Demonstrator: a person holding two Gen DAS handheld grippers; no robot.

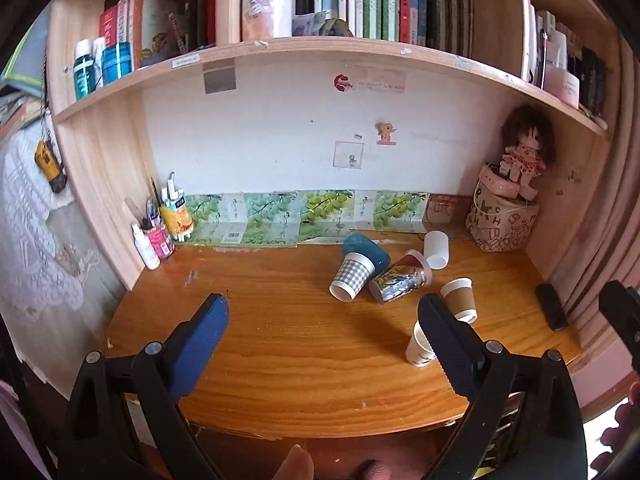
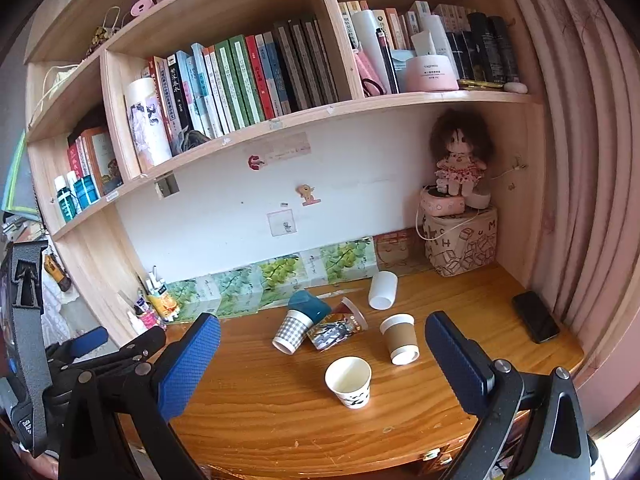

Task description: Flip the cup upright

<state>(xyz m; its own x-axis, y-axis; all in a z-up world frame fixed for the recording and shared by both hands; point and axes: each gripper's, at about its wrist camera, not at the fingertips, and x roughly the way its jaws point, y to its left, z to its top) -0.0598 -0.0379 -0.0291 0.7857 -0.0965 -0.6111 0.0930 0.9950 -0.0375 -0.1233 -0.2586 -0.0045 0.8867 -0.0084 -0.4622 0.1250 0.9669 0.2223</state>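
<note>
Several cups sit on the wooden desk. A white paper cup stands upright near the front; in the left wrist view my finger partly hides it. A brown-sleeved cup stands mouth down. A grey checked cup, a teal cup, a printed cup and a white plastic cup lie on their sides. My left gripper and right gripper are open and empty above the desk's front.
A black phone lies at the desk's right edge. A printed bag with a doll fills the back right corner. Pen holders and bottles stand at the back left. A bookshelf hangs overhead.
</note>
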